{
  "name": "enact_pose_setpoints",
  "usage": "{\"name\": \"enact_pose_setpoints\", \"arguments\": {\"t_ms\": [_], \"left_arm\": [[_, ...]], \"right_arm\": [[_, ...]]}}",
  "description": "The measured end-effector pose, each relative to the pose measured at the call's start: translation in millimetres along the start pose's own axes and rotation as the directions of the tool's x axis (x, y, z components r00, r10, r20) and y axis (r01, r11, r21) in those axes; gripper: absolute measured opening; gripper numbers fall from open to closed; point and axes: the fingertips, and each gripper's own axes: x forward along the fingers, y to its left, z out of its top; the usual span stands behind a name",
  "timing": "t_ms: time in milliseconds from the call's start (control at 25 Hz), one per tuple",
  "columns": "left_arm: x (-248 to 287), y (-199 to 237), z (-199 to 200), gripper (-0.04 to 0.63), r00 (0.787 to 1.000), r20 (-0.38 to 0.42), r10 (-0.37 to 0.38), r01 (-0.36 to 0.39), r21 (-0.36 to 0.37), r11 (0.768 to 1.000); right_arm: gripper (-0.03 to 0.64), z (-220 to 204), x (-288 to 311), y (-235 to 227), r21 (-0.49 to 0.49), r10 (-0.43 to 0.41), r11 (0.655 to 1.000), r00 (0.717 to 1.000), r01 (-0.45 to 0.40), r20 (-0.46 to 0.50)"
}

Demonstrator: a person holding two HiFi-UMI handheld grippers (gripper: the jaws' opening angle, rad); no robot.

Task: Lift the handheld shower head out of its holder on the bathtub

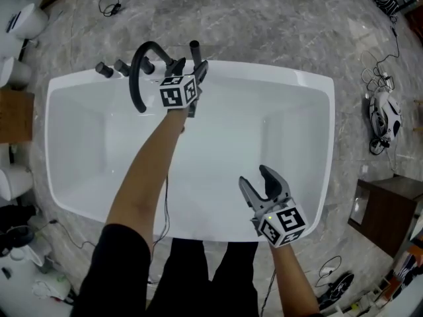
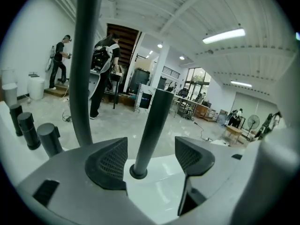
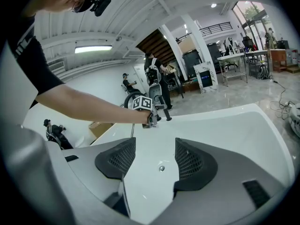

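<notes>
The main risk is an off-centre grip. The left claw (image 2: 152, 156) is released, with its jaws apart on either side of the handheld shower head (image 2: 153, 121), and the handle stands closer to one pad than the other. Closing from here would likely shove the handle sideways before both pads bite — it could bind in the holder (image 2: 138, 171), or slip on the smooth round shaft during the lift. A tilted pull could also knock it against the curved spout (image 2: 84, 55) just to the left of the claw.

The shower head looks like a slim, dark, matte cylinder, upright with a slight lean. It is seated in a round dark collar on the rim of the white bathtub (image 1: 310, 84), directly ahead of the jaws.

The right claw (image 3: 152, 158) is released too and holds nothing — it is over the tub's basin, with the drain (image 3: 161, 168) beyond its jaws.
</notes>
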Motion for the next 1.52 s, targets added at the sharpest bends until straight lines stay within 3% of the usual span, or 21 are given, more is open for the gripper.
{"name": "enact_pose_setpoints", "arguments": {"t_ms": [120, 280, 520, 960, 1120, 1520], "left_arm": [[6.8, -2.7, 7.5, 0.276, 1.0, 0.008, 0.01, -0.011, 0.083, 0.997], [21.2, -9.4, 7.7, 0.256, 0.999, -0.027, -0.023, 0.026, 0.123, 0.992], [27.1, -2.1, 9.3, 0.135, 0.996, -0.072, 0.045, -0.032, 0.181, 0.983], [10.2, -4.3, 16.1, 0.127, 0.991, -0.131, 0.042, -0.012, 0.221, 0.975], [-2.8, -10.9, 34.3, 0.127, 0.99, -0.134, 0.036, 0.0, 0.261, 0.965], [-70.7, -39.1, 90.4, 0.127, 0.995, -0.095, 0.044, -0.016, 0.279, 0.96]], "right_arm": [[0.229, -7.0, -2.1, -1.5, 0.019, -0.015, 1.0, 1.0, 0.015, -0.001], [0.229, -9.1, 1.2, 5.3, 0.037, -0.013, 0.999, 1.0, 0.012, 0.009], [0.229, -25.1, -6.0, 9.6, 0.012, 0.009, 1.0, 1.0, -0.009, -0.016], [0.229, -13.2, -20.9, 17.4, 0.033, -0.031, 0.999, 0.999, 0.03, 0.04], [0.229, 4.2, -30.5, 22.7, 0.002, -0.028, 1.0, 0.999, 0.028, 0.045], [0.229, 64.8, -84.8, 44.6, -0.127, -0.033, 0.991, 0.997, 0.043, 0.074]]}}
